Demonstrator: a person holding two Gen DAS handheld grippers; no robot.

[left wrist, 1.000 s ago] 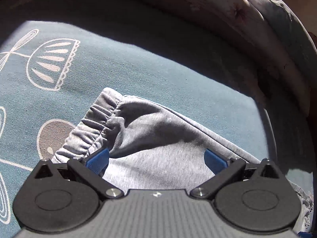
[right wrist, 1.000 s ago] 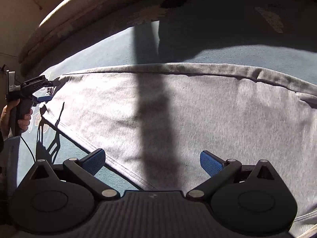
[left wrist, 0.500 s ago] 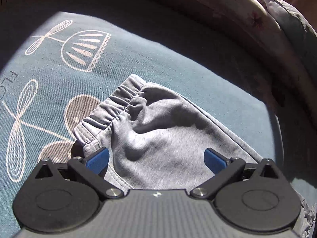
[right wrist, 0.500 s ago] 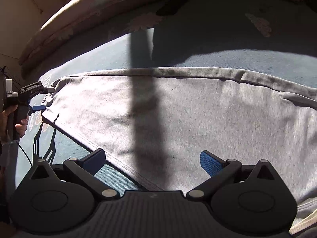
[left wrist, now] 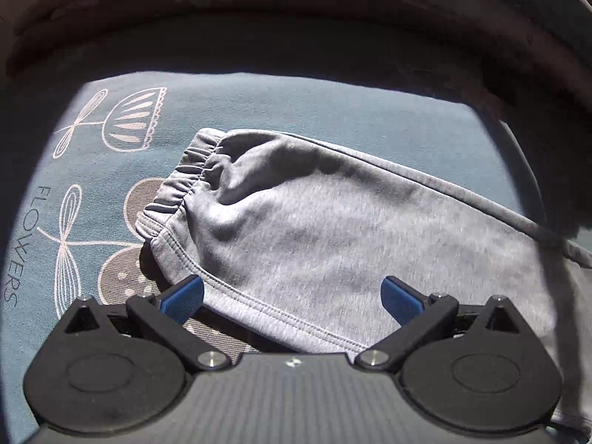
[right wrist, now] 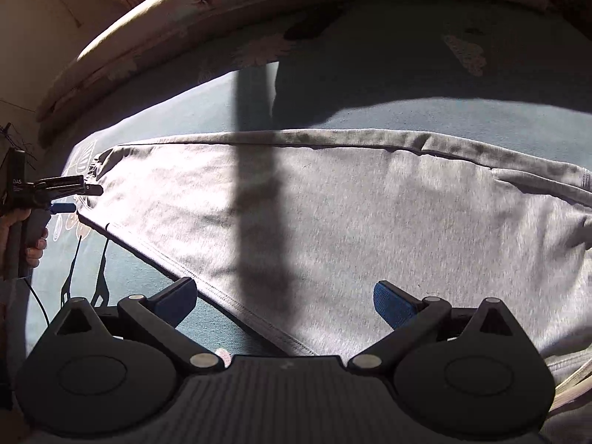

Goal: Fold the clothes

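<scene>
Grey trousers [left wrist: 333, 229] lie flat on a blue patterned sheet [left wrist: 296, 111], in sun with a shadow band across the middle. Elastic cuff [left wrist: 181, 185] sits at the far left end in the left wrist view, gathered, resting on the printed flower motifs [left wrist: 125, 122]. A stitched seam [left wrist: 251, 307] runs along the near edge of the leg.

Left gripper [left wrist: 292, 296] — jaws spread wide, nothing between the blue pads, poised over the near seam close to the cuff; contact with the fabric cannot be told.

Right gripper [right wrist: 285, 299] — also spread wide and empty, over the near hem farther along the same garment.

Right wrist view shows a hand [right wrist: 26, 244] gripping the left tool's handle at far left. Floral bedding edge [right wrist: 148, 48] borders the far side.
</scene>
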